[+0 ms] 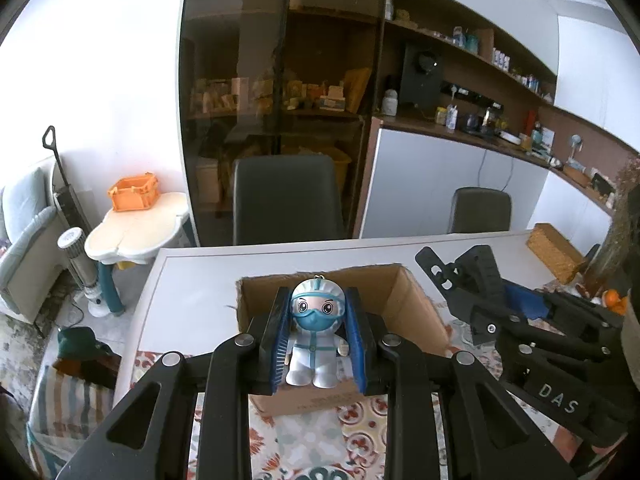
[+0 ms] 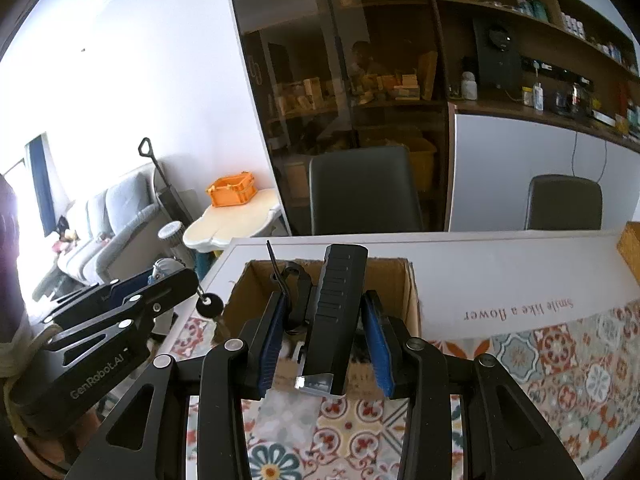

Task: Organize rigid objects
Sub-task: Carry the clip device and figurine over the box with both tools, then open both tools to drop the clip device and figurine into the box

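Observation:
My left gripper [image 1: 318, 340] is shut on a small figurine [image 1: 317, 332] in a white suit, blue mask and goggles, held upright over the near edge of an open cardboard box [image 1: 416, 300]. My right gripper [image 2: 326, 340] is shut on a black rectangular device [image 2: 334, 316] with a clear end, tilted upright over the same box [image 2: 412, 300]. Dark objects [image 2: 294, 292] lie inside the box. The right gripper also shows in the left wrist view [image 1: 520, 324], to the right of the box. The left gripper shows at the left of the right wrist view [image 2: 120, 312].
The box stands on a patterned mat [image 2: 560, 360] on a white table [image 2: 500, 260]. A yellow woven box [image 1: 556, 252] sits at the far right. Two dark chairs [image 1: 286, 200] stand behind the table. A small table with an orange crate [image 1: 134, 192] is at the left.

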{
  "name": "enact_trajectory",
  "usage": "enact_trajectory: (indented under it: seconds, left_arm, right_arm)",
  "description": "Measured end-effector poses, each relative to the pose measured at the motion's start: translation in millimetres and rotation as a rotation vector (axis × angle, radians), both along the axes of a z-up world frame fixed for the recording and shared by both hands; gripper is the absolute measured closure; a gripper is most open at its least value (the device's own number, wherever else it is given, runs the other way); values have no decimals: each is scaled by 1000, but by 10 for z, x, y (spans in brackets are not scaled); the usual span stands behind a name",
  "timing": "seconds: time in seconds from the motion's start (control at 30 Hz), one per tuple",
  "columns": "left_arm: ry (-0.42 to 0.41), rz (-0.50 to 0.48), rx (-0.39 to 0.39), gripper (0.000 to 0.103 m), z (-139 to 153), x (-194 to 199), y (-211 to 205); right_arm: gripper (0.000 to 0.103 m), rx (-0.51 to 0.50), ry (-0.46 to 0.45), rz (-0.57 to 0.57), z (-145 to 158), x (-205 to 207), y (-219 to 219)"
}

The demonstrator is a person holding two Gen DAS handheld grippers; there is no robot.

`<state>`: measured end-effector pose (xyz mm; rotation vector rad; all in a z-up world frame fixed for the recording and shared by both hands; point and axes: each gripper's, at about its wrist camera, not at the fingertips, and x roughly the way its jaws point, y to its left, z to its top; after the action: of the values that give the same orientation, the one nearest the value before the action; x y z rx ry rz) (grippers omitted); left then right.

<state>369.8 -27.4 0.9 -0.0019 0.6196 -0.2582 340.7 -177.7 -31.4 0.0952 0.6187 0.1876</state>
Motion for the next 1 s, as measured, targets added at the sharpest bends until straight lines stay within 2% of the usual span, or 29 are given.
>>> enact_trajectory:
  seconds: [0.33, 0.67, 0.87, 0.97, 1.0]
  left_arm:
    - [86, 8, 49, 76, -187, 468, -55]
    - [251, -1, 63, 76, -515, 876, -93]
    - [292, 30, 39, 76, -577, 947, -42]
    - [298, 51, 31, 70, -565, 933, 12]
    - [299, 58, 30, 61, -557, 917, 37]
  right_arm:
    - [64, -41, 65, 20, -100, 445, 62]
    - [63, -34, 261, 45, -448, 959, 46]
    - [59, -25, 360, 24, -607, 1150, 28]
    - [56, -12, 377, -2, -621, 1174, 9]
    - [53, -15, 382, -12, -621, 1171, -3]
